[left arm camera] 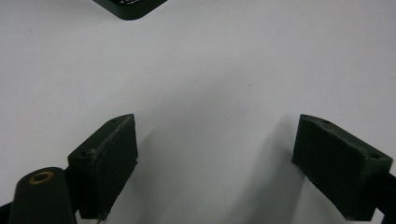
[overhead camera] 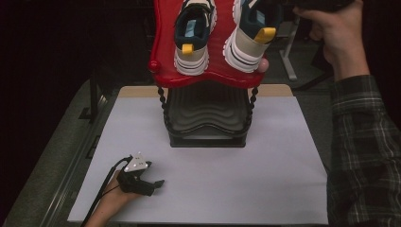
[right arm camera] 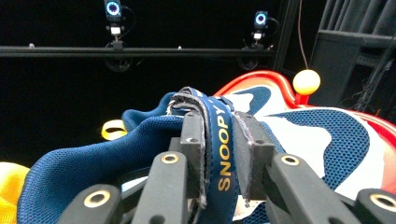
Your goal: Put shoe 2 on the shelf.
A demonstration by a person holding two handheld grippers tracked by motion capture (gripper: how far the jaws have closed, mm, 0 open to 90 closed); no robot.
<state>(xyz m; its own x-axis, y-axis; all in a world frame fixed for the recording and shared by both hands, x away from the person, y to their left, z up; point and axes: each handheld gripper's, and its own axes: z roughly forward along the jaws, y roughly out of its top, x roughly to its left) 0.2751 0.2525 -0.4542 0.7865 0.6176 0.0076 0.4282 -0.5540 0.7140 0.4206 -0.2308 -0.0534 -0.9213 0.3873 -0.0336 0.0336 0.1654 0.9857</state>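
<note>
A: Tongs, right (right arm camera: 219, 154): jaws clamped on the navy strap (right arm camera: 219, 140) of the right-hand shoe (overhead camera: 248, 33); lettering "SNOOPY" runs between the pads. Confirm?

B: Confirmed in the right gripper view. Strap stands pinched upright, pads pressing on both of its faces. Blue mesh upper and white panel lie just beyond the jaws.

A: Location of that shoe?

B: High view: on the red top shelf (overhead camera: 163, 52) of the rack (overhead camera: 208, 123), heel with yellow pull tab toward the person. Right hand (overhead camera: 335, 28) is above it, at the upper right edge. Whether the sole is still touching the shelf, I cannot tell.

A: Second shoe?

B: Left-hand shoe (overhead camera: 194, 33) sits beside it on the same shelf, heel also toward the person, a gap between the two.

A: Left tongs (overhead camera: 158, 183)?

B: Spread wide, nothing between the pads. They rest low over the white table (overhead camera: 265, 184), near its front left part, well apart from the rack. Left gripper view shows bare table surface between the jaws and a corner of the rack's dark base (left arm camera: 130, 7) at the top.
</note>
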